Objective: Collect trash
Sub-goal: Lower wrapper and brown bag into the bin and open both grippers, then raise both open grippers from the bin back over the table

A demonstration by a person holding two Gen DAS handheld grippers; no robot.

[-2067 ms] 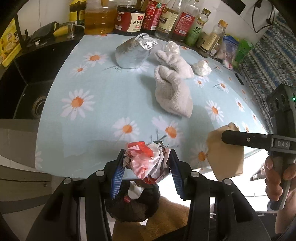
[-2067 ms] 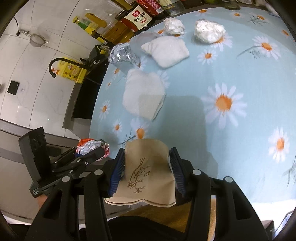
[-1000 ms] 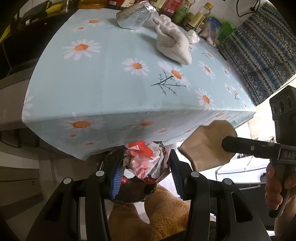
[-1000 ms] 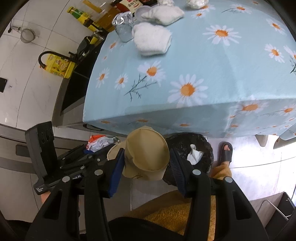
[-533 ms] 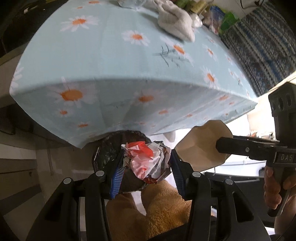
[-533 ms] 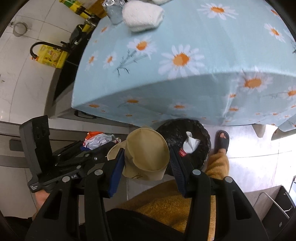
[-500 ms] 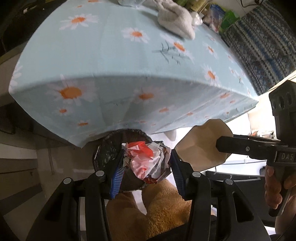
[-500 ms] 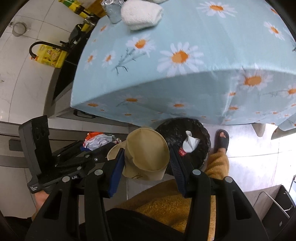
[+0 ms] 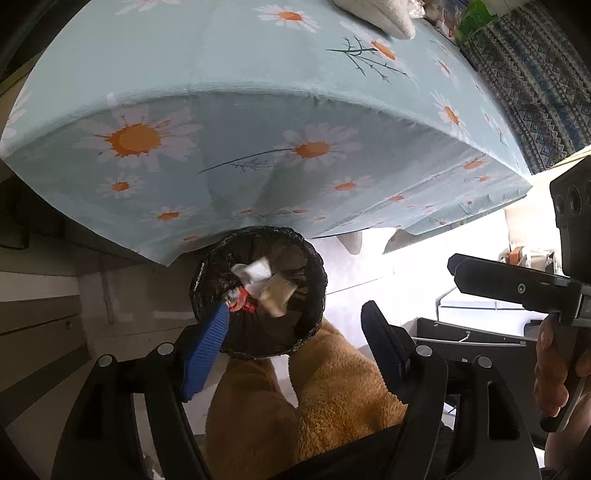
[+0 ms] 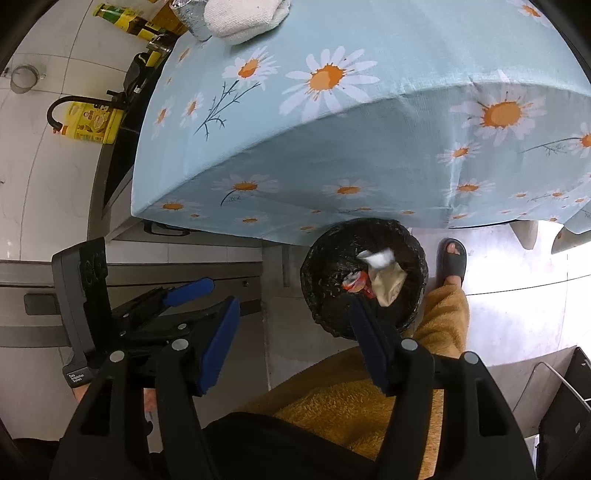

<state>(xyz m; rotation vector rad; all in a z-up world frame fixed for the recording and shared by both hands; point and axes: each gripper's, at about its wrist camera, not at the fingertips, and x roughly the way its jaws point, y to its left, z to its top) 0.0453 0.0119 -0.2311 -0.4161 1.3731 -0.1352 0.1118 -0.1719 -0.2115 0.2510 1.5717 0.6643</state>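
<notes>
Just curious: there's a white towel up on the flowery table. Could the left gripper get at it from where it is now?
Probably not directly. The left gripper, open, sits below the table edge over the bin; the white towel lies at the far side, so it must rise first.

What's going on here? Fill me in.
A person is clearing trash with two handheld grippers. The left gripper and the right gripper both hang open and empty above the black bin. A red-and-white wrapper, a tan paper bag and a white tissue lie inside it.
</notes>
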